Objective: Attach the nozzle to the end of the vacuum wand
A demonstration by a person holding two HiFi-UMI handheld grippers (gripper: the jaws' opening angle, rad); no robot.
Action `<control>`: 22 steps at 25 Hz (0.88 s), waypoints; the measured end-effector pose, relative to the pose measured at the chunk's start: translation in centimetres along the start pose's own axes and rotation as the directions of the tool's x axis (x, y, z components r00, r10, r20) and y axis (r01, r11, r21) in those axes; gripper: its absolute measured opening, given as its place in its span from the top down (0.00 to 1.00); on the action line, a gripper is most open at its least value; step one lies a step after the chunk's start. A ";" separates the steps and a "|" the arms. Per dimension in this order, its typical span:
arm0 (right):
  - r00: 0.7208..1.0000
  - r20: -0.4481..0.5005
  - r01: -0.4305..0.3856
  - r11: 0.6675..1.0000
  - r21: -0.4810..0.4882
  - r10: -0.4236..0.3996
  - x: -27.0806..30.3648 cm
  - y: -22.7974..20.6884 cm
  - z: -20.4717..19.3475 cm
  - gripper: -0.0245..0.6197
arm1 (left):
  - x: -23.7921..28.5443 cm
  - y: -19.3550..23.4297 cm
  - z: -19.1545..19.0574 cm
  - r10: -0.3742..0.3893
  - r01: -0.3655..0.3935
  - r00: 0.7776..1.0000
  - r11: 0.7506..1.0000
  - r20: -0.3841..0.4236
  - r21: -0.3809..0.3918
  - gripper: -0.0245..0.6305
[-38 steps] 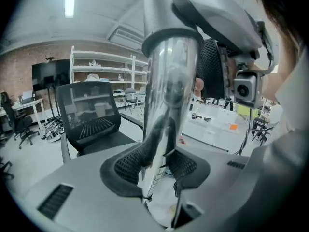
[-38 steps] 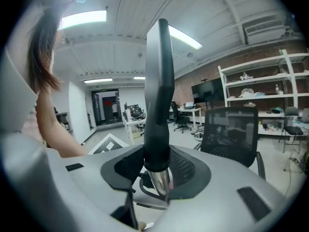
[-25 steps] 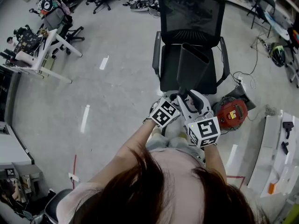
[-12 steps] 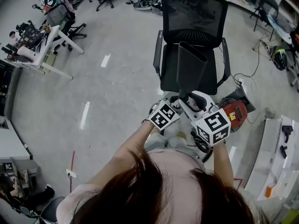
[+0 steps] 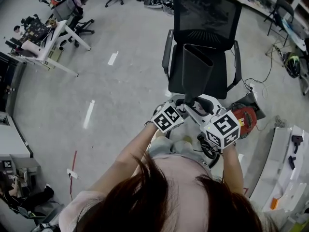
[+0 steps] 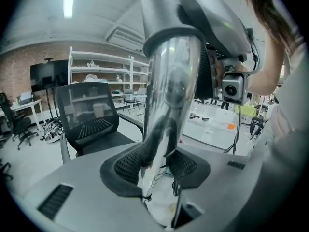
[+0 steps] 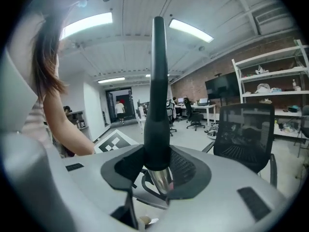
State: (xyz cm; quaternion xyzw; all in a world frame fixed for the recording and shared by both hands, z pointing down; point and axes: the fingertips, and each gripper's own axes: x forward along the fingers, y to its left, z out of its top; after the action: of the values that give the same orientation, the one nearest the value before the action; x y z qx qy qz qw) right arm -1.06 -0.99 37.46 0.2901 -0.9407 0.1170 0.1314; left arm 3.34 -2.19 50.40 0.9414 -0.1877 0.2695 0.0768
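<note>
Black mesh office chair (image 5: pixel 205 37) stands directly beyond the left hand-held gripper (image 5: pixel 177 104) and the right hand-held gripper (image 5: pixel 203 108), seat facing them. White surface (image 5: pixel 48 45) loaded with equipment: well off to the left hand-held gripper's far left. White floor markings (image 5: pixel 88 114) lie left of it. A second white surface (image 5: pixel 280 153) bearing small black tools (image 5: pixel 295 141) sits right of the right hand-held gripper. Cables (image 5: pixel 260 76) trail on the floor beyond it.

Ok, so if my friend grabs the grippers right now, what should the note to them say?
Left gripper: shut on the shiny wand.
Right gripper: shut on the black nozzle.
Done: the nozzle's base sits against the wand's metal end.
Left: I can't tell if it's pushed fully on, so probably press the two together, then let go.
</note>
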 end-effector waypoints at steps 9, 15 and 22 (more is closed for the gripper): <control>0.990 0.076 0.119 0.993 -0.009 -0.118 0.5 -0.5 0.3 0.70 | 0.1 1.1 -0.3 0.041 -0.041 0.999 0.999 -0.006 -0.035 0.72; 0.965 0.103 0.238 0.970 0.040 -0.241 1.2 -0.9 0.5 0.70 | 0.1 2.0 -0.6 0.084 -0.084 0.996 0.994 -0.002 -0.064 0.73; 0.936 0.124 0.324 0.944 0.070 -0.330 1.6 -0.6 0.7 0.70 | -0.2 2.3 -0.7 0.103 -0.101 0.995 0.992 0.015 -0.068 0.73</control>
State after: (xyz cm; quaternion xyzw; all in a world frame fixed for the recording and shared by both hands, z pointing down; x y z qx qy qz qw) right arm -2.09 -2.50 37.43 0.4527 -0.8829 0.0966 0.0782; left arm 1.94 -4.09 50.99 0.9300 -0.2452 0.2577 0.0930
